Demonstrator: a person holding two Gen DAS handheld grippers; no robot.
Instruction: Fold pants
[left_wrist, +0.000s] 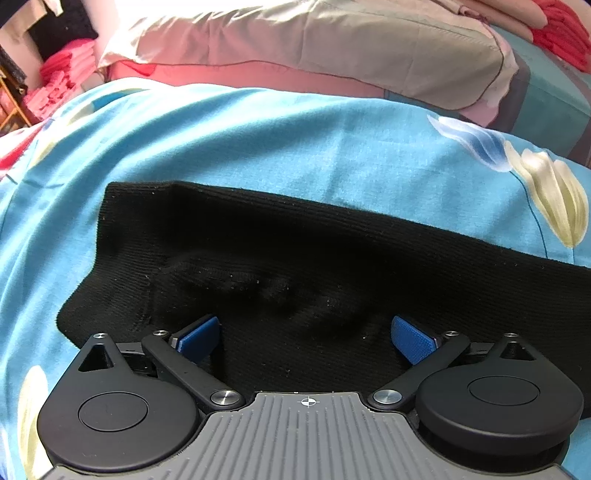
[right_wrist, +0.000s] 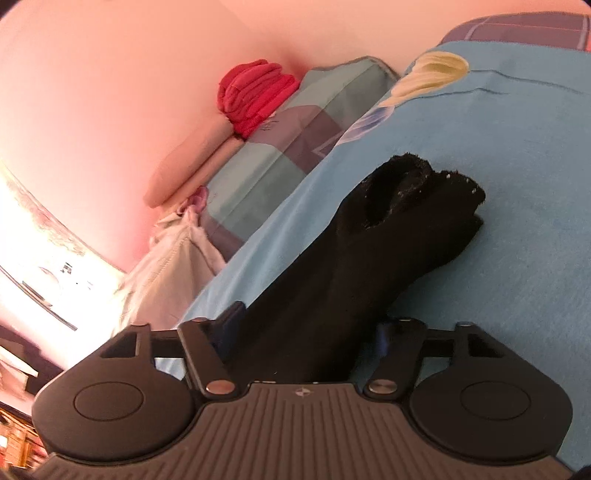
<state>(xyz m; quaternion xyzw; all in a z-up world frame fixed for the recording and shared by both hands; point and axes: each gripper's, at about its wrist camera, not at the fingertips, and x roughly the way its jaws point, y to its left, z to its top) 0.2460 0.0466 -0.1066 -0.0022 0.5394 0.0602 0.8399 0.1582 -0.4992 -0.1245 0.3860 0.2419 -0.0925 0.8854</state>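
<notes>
Black ribbed pants (left_wrist: 295, 251) lie flat on a blue flowered bedsheet (left_wrist: 258, 136). My left gripper (left_wrist: 306, 336) is open, its blue fingertips (left_wrist: 199, 336) spread wide just above the near edge of the pants, holding nothing. In the right wrist view the same black pants (right_wrist: 354, 251) rise in a bunched strip between the jaws of my right gripper (right_wrist: 310, 332), with the leg ends (right_wrist: 424, 184) hanging open at the far end. The right jaws stand partly apart with cloth between them; the pads are hidden by the fabric.
A beige pillow (left_wrist: 332, 48) on a pink one lies at the far edge of the bed. Red folded clothes (right_wrist: 255, 96) sit on a checked quilt (right_wrist: 295, 140) by the pink wall. A white garment (right_wrist: 173, 258) lies beside the bed's edge.
</notes>
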